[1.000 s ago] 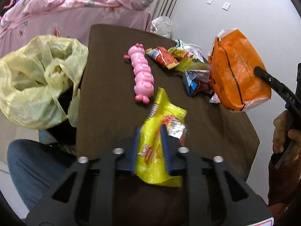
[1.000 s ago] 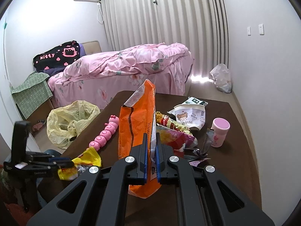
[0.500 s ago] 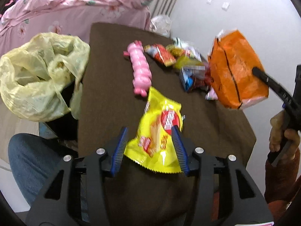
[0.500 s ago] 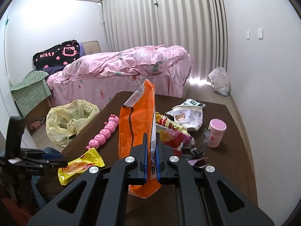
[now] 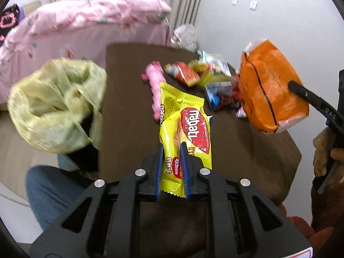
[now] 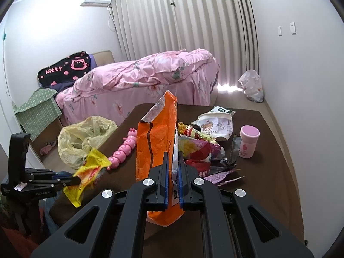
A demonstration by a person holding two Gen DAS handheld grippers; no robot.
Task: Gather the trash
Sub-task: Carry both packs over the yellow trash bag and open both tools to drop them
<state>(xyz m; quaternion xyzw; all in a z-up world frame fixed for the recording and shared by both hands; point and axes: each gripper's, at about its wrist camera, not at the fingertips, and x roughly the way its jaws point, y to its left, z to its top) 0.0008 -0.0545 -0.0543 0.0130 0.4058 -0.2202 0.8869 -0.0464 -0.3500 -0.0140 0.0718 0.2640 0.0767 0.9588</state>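
Comparing this moment with the one just before, we see that our left claw let the yellow wafer wrapper drop flat on the counter, spread its jaws, and has just been closing again; now its blue pads pinch the wrapper's lower end and the wrapper hangs lifted clear of the brown top near the counter's left front corner. We read that as a re-grip to get a firmer, more central hold, and it looks to have worked: the packet is creased between the pads and off the surface. Our right claw has not moved and stays clenched on the orange snack bag, holding it upright above the middle of the counter's near edge. The yellow-green trash bag gapes open just off the counter's left edge. More wrappers lie heaped in the middle of the counter, with a pink caterpillar toy towards the left edge and a pink cup towards the right edge. With both claws loaded, we judge the next step is carrying the wafer wrapper over the left edge into the open bag, then the orange one.
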